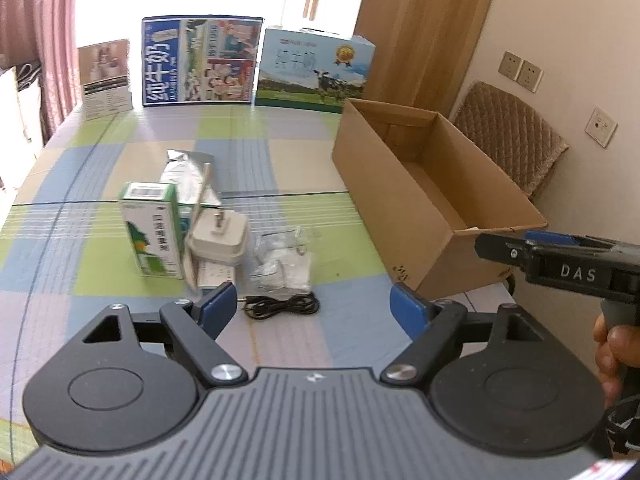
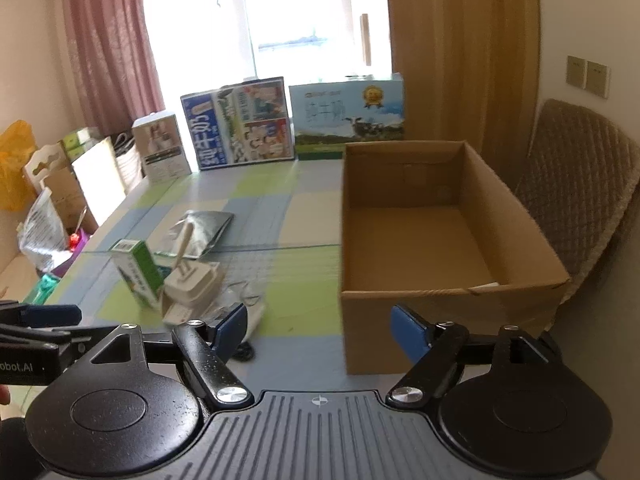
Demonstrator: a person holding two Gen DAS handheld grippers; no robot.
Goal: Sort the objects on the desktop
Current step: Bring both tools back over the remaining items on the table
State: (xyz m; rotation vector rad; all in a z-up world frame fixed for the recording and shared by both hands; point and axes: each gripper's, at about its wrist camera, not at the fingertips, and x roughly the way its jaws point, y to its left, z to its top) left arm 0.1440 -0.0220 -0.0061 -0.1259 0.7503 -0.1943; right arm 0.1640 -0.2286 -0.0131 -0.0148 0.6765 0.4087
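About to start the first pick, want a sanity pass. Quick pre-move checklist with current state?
1. Left gripper open and holding nothing: ok.
2. Right gripper open and holding nothing: ok.
3. Cardboard box open on top, nothing seen inside: ok, though its near inner corner is hidden.
4. Black cable lies apart from the pile, just ahead of the left gripper: ok for a first pick.
5. White charger leans against the green carton, with the clear plastic bag close beside it: not ok, lifting one may shift the others.
6. Right gripper's line to the pile free of the left gripper: cannot tell.
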